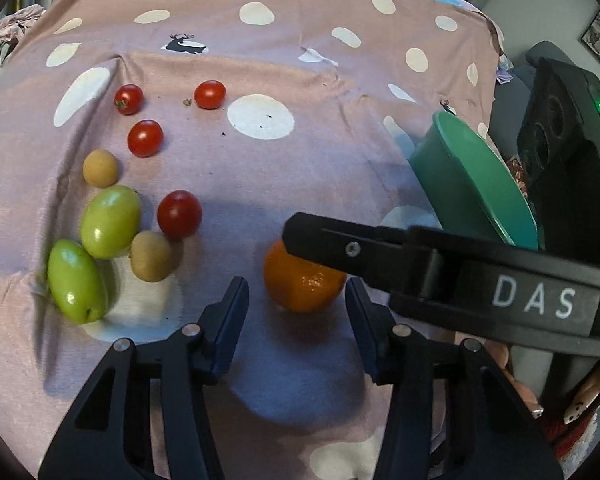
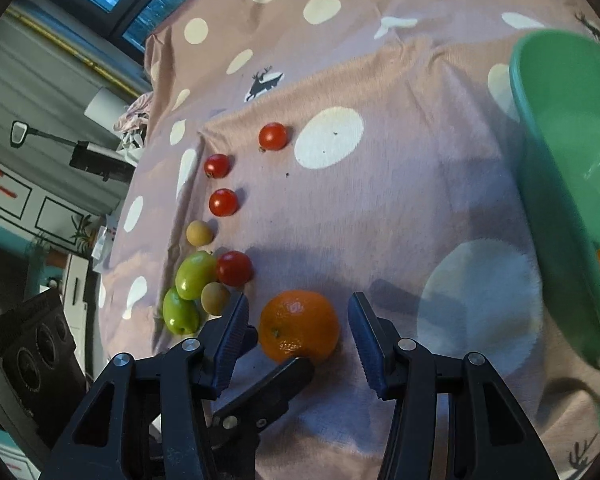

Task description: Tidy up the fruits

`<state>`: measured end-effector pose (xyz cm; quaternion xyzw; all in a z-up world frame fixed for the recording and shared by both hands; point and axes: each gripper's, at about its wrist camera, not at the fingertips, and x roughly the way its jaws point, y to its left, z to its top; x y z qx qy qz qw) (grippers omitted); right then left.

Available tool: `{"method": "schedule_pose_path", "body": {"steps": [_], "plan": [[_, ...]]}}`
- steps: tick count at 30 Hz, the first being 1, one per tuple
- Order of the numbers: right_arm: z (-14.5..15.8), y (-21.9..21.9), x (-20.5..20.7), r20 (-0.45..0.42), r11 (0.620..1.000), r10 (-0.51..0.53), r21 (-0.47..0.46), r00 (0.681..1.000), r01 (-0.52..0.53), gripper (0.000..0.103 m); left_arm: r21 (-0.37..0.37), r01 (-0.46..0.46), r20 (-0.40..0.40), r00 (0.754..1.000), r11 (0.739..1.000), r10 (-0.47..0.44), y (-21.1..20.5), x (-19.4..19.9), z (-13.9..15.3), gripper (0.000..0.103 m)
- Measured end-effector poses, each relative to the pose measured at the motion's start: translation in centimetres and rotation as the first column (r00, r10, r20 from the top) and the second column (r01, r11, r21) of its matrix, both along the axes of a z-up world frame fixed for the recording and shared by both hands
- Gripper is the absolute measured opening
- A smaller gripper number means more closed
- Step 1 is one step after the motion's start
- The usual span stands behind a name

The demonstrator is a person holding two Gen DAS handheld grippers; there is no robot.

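Straddling an orange [image 2: 298, 326], the right gripper [image 2: 298, 330] is holding its jaws wide, not touching. Left gripper [image 1: 296, 308] jaws are gaping empty at six o'clock; a green bowl [image 2: 572, 168] is sitting at two o'clock.

Polka-dot cloth [image 1: 300, 168] under tomatoes [image 1: 145, 138], orange [image 1: 300, 284], bowl [image 1: 472, 184].

The pink cloth [image 1: 320, 184] with white dots is looking matt, soft and creased. The cherry tomatoes [image 1: 179, 214] and green fruits [image 1: 111, 221] are showing glossy, smooth skins, while the orange [image 2: 298, 325] is looking pebbled with a faint sheen. The green bowl [image 2: 572, 184] is gleaming like smooth plastic. The right gripper [image 2: 298, 330] is showing matt black plastic with ribbed jaws and metal pins.
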<state>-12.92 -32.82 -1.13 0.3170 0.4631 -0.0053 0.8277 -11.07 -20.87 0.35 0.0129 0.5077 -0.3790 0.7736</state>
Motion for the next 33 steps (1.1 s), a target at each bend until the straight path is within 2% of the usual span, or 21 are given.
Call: {"method": "schedule_pose_path", "body": {"steps": [5, 10, 15, 19, 23, 29, 33], "plan": [[-0.4, 0.0, 0.3, -0.008, 1.0, 0.012, 0.015, 1.0, -0.012, 0.052, -0.004, 0.013, -0.029, 1.0, 1.0, -0.013, -0.4, 0.0, -0.7, 0.047], [-1.2, 0.1, 0.7, -0.032, 0.999, 0.021, 0.03, 0.999, -0.02, 0.048, 0.004, 0.016, -0.031, 0.999, 1.0, -0.016, -0.6, 0.0, -1.1, 0.042], [-1.3, 0.3, 0.8, -0.034, 1.0, 0.025, 0.019, 0.999, -0.024, 0.047, 0.004, 0.011, -0.024, 1.0, 1.0, -0.011, -0.5, -0.1, -1.0, 0.041], [-0.3, 0.4, 0.5, 0.003, 1.0, 0.025, -0.004, 1.0, -0.025, 0.047, -0.016, 0.004, 0.028, 1.0, 1.0, -0.003, -0.4, -0.6, 0.5, 0.041], [1.9, 0.3, -0.5, 0.077, 0.999, 0.024, -0.039, 0.997, -0.021, 0.047, -0.039, 0.015, 0.101, 0.995, 0.999, -0.011, -0.8, -1.4, 2.7, 0.041], [5.3, -0.7, -2.7, 0.188, 0.995, 0.007, -0.097, 0.982, 0.012, 0.047, -0.058, 0.067, 0.228, 0.972, 0.996, -0.052, -2.4, -3.4, 5.8, 0.041], [7.1, -1.9, -4.3, 0.251, 0.99, -0.024, -0.126, 0.968, 0.057, 0.047, -0.075, 0.106, 0.265, 0.961, 0.991, -0.083, -3.9, -4.0, 7.2, 0.041]]}}
